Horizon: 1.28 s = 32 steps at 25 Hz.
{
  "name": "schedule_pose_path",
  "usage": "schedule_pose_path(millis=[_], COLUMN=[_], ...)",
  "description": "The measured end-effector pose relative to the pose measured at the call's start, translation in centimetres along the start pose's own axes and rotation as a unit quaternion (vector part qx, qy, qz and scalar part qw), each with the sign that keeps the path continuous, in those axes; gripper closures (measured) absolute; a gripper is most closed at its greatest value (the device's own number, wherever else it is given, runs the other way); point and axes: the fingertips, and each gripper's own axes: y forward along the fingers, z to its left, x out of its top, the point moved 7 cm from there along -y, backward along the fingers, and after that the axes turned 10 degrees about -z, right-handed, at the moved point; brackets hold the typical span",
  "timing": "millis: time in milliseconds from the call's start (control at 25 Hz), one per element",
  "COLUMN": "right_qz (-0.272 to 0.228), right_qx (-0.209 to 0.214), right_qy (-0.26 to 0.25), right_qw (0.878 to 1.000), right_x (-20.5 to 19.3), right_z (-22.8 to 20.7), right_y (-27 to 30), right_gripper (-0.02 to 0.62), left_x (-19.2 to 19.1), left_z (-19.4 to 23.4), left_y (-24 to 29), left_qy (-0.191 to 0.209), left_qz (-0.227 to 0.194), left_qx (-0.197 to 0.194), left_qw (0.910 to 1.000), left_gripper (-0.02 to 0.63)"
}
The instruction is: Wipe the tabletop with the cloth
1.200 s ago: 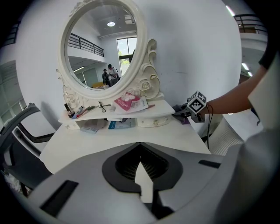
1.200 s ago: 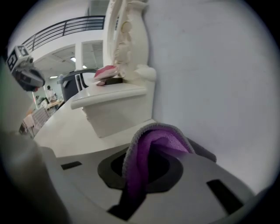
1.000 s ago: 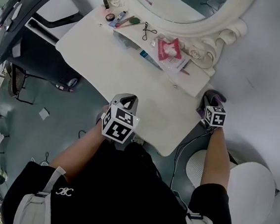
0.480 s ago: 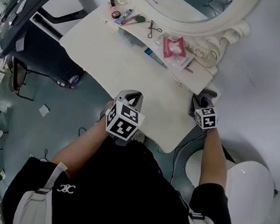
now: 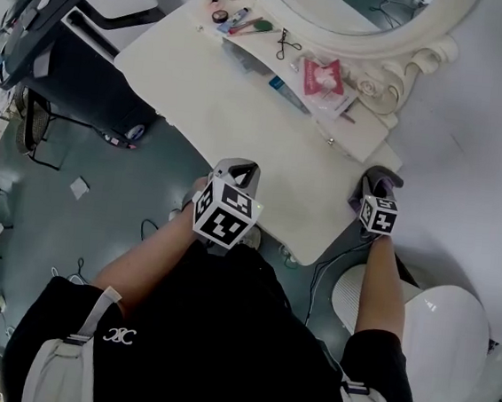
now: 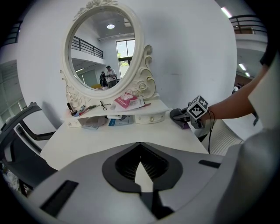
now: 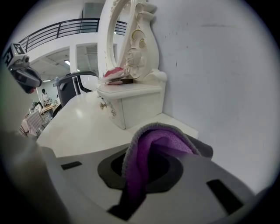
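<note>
While the white tabletop (image 5: 242, 114) lies bare from its front edge back to the clutter under the oval mirror (image 5: 343, 7), the left tongs (image 6: 141, 175) sit at that front edge, pinched together on nothing. At the right end, beside the wall, the right tongs (image 7: 142, 175) clamp the purple cloth (image 7: 151, 153), which is bunched lengthwise along them. Print on the pink packet (image 5: 322, 76) is too small to read.

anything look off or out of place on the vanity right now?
Nothing spilled or broken. The pink packet lies askew on the drawer shelf, with paper under it apparently poking past the front edge. Flat packets lie on the tabletop, tucked under that shelf. The right gripper grips the purple cloth at the table's right corner.
</note>
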Motion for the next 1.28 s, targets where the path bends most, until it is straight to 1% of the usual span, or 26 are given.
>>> schedule_pose_path(millis=[200,400,560,760,960,1280], right_qz=[-0.003,-0.008,-0.005,-0.001,0.003,0.017], right_qx=[0.001,-0.001,-0.016,-0.040,-0.070,-0.092], right_qy=[0.001,0.008,0.023,0.047,0.067,0.083], right_qw=[1.000,1.000,1.000,0.998,0.995,0.992], right_x=[-0.4,-1.3,-2.3,-3.5,-4.8,-6.7], right_z=[1.4,3.2,5.5,8.8,12.0,17.0], right_y=[-0.9,-2.2,-3.7,-5.8,-8.1,-11.5], right_gripper=[0.554,0.554,0.554,0.554,0.554,0.554], left_x=[-0.6,-0.5,-0.4,-0.6,-1.3,-3.7], left_z=[-0.2,-0.8,-1.0,-0.1,1.4,2.2], left_y=[-0.8,-1.0,-1.5,-2.3,-3.7,-5.0], left_qy=[0.004,0.017,0.032,0.046,0.039,0.042], left_qz=[0.003,-0.004,-0.014,-0.025,-0.038,-0.038], left_qx=[-0.006,-0.024,-0.046,-0.068,-0.085,-0.126], left_qw=[1.0000,0.9996,0.9983,0.9963,0.9949,0.9904], left_gripper=[0.602,0.602,0.602,0.602,0.601,0.603])
